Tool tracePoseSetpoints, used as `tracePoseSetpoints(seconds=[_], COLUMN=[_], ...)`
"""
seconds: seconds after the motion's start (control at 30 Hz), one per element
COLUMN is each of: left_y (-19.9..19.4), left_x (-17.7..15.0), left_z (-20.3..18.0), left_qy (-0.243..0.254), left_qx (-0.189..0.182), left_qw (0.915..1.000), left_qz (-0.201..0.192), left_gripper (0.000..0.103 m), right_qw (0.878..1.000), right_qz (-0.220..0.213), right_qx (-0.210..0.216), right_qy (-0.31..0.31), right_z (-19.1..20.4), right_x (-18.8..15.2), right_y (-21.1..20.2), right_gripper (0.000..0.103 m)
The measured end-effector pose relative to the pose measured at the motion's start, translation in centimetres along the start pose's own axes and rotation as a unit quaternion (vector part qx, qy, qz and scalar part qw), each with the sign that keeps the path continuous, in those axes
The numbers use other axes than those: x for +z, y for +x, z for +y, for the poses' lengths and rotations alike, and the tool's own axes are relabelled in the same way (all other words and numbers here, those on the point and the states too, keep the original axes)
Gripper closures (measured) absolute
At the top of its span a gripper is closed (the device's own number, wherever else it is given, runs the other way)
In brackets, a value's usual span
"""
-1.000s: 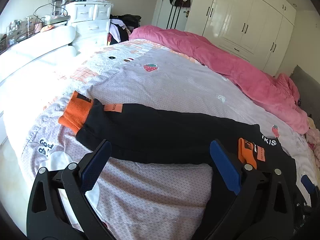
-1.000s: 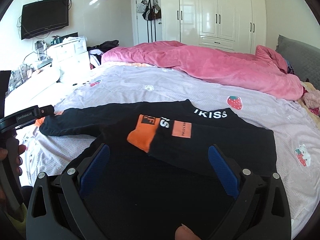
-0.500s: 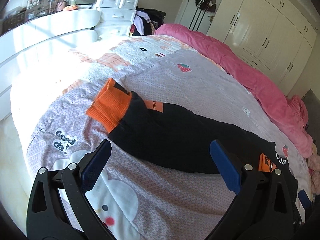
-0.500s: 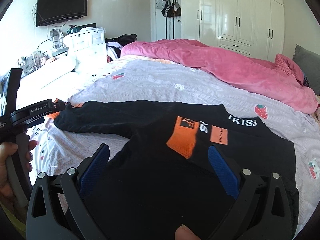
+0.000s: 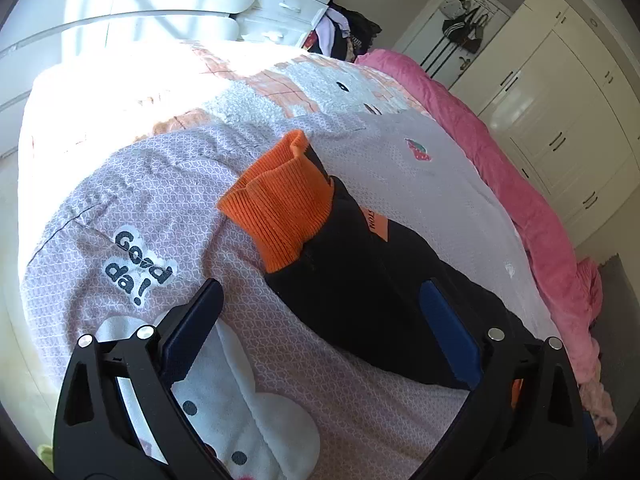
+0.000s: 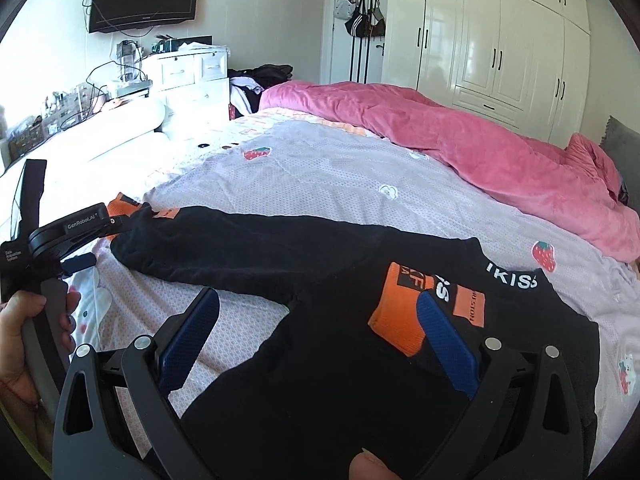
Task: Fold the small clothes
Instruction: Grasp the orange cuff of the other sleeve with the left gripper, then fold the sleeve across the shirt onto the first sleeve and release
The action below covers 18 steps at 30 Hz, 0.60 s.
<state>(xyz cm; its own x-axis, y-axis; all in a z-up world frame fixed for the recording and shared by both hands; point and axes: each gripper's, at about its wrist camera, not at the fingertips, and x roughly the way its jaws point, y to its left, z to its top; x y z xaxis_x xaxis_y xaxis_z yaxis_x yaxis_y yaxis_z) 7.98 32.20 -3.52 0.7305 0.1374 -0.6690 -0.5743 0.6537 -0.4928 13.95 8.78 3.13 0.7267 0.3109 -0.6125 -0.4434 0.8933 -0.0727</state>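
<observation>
The left tool [image 5: 320,316] hangs with its blue-padded fingers [image 5: 448,330] spread wide and nothing between them, just above the bed [image 5: 400,152]. Straight ahead of it lies the stretched-out sleeve [image 5: 360,284] of the black sweatshirt [image 6: 304,360], its orange ribbed cuff [image 5: 280,208] beyond the fingertips and turned away from the tool; the right-hand finger overlaps the sleeve's dark cloth in this view, though whether it touches cannot be told. Under and to the left of the tool the lilac bedcover shows a "Good da!" print [image 5: 138,268]. The right tool [image 6: 316,320] is likewise wide open and empty, hovering over the sweatshirt's body, which spreads flat beneath and ahead of it. Just beyond its right-hand finger the other sleeve lies folded across the chest, its orange cuff [image 6: 400,316] near the white lettering at the collar. Far to the left of this tool the left tool is seen held by a hand [image 6: 24,344]. Beyond the garment, a pink duvet [image 6: 460,144] is heaped along the far side of the bed.
</observation>
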Motion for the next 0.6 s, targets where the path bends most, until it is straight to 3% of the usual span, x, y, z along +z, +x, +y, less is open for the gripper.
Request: tracePoseSetpoints(seconds=[0.07,0.1,0.17,0.2,0.27,0.3,0.4,0.6], left_y=[0.3,0.4,1.0,1.5,2.2,2.5,2.6,-0.3], left_x=[0.4,0.6,1.3,1.6,2.2,2.4,2.1,2.0], left_z=[0.2,0.3,0.7,0.8,0.8,0.8,0.1,-2.6], left_qy=[-0.021,-0.032,-0.065,-0.078,-0.094,-0.100,-0.089,-0.043], left_qx=[-0.002,-0.001,0.001,0.004,0.016,0.015,0.010,-0.047], left_qw=[0.9998,0.9994,0.9978,0.9969,0.9953,0.9946,0.9952,0.9957], left_qz=[-0.006,-0.011,-0.013,-0.014,-0.019,-0.025,-0.039,-0.067], left_gripper=[0.022,0.033,0.046,0.048,0.063,0.077,0.093,0.100], right_qw=[1.000,1.000,1.000,1.000,1.000,1.000,1.000,0.998], right_qz=[0.000,0.001,0.004,0.006,0.009,0.011,0.017,0.024], right_qx=[0.000,0.000,0.002,0.001,-0.003,-0.004,-0.007,-0.017], right_qy=[-0.001,0.001,0.003,0.003,0.002,0.002,0.008,0.052], right_z=[0.1,0.0,-0.1,-0.2,-0.5,-0.7,-1.4,-4.0], right_x=[0.2,0.2,0.1,0.0,-0.3,-0.6,-1.3,-3.4], right_y=[0.3,0.4,0.7,0.8,1.0,1.1,1.3,1.6], right_gripper=[0.005,0.005,0.005,0.005,0.005,0.005,0.005,0.005])
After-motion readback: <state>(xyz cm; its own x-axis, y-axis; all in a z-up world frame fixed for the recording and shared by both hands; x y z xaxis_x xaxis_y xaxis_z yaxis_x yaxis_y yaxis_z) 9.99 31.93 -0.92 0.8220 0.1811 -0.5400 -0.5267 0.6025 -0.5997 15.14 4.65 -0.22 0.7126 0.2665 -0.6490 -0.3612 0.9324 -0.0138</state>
